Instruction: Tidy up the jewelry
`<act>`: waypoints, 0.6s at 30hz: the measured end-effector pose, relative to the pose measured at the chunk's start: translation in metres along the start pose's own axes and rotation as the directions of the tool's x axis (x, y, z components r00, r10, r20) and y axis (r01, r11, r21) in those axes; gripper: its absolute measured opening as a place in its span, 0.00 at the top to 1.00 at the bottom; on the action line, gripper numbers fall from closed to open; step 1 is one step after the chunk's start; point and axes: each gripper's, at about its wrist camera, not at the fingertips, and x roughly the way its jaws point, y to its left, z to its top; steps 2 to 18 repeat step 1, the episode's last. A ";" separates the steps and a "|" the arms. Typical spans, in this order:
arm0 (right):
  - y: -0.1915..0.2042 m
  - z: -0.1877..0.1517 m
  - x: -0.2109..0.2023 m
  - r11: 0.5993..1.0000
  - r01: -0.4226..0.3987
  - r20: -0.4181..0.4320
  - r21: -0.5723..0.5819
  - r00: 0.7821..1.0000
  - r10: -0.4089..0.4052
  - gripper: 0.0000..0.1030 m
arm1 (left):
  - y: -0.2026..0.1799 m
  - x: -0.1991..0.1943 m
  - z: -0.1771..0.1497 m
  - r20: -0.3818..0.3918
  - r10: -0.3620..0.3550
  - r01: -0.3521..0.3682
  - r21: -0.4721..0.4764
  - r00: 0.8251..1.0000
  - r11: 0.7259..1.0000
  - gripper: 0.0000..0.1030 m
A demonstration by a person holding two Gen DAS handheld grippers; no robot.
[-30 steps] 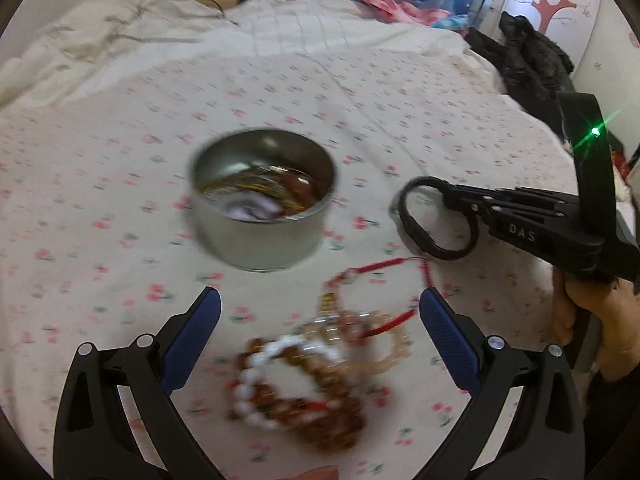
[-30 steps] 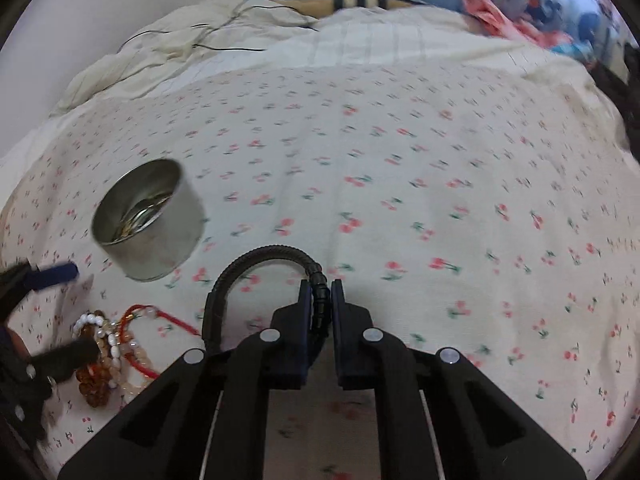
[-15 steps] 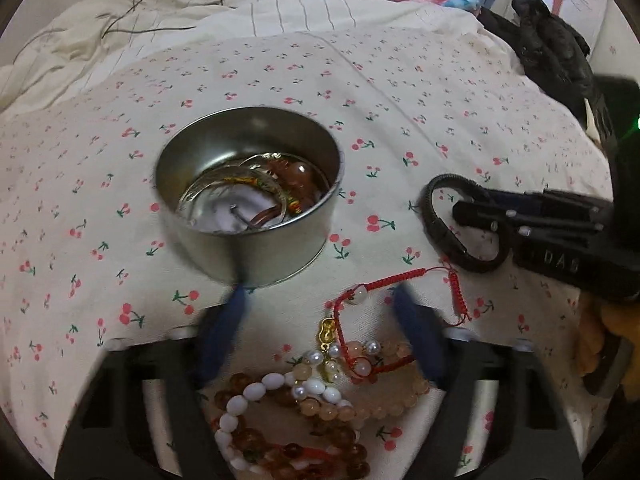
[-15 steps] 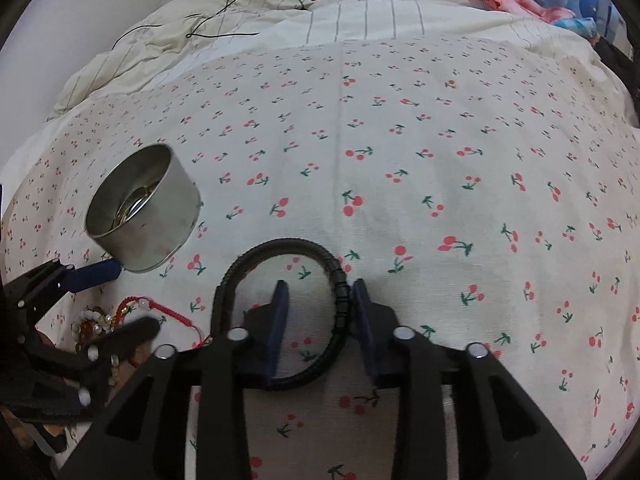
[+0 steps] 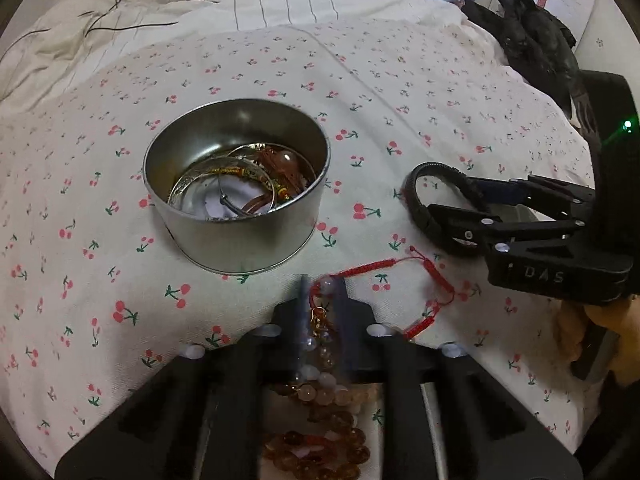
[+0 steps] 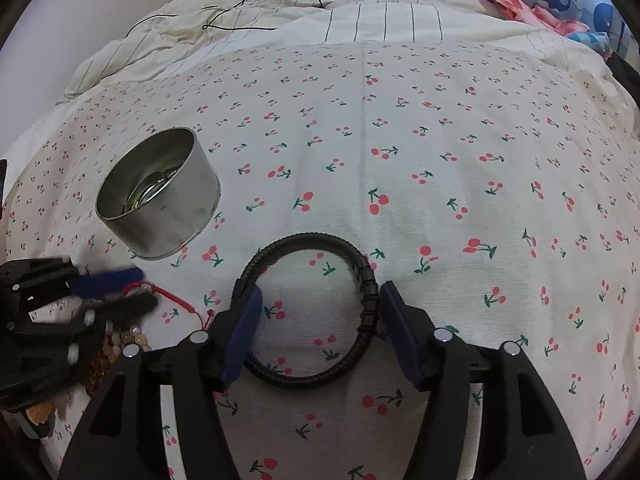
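A cherry-print bedsheet (image 6: 400, 128) is lying under a round metal tin (image 5: 240, 200) that is holding bangles. The right gripper (image 6: 320, 320) is sitting spread around a black bracelet (image 6: 312, 308) lying flat. The left gripper (image 5: 320, 304) is pinching a red cord bracelet (image 5: 400, 268) beside a pile of beaded bracelets (image 5: 320, 432).

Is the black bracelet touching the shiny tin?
Apart. In the right wrist view, cherry-print bedsheet shows plainly between the black bracelet and the tin. The open right gripper straddles the bracelet.
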 end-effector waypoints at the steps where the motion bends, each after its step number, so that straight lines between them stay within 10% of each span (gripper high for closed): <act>1: 0.000 0.000 0.000 1.000 0.000 0.000 0.000 1.000 0.000 0.40 | 0.002 -0.001 0.000 0.002 -0.006 0.006 -0.010 1.000 1.000 0.91; 18: 0.000 0.000 0.000 1.000 0.000 0.000 0.000 1.000 0.000 0.40 | 0.002 -0.001 0.000 0.002 -0.006 0.006 -0.010 1.000 1.000 0.91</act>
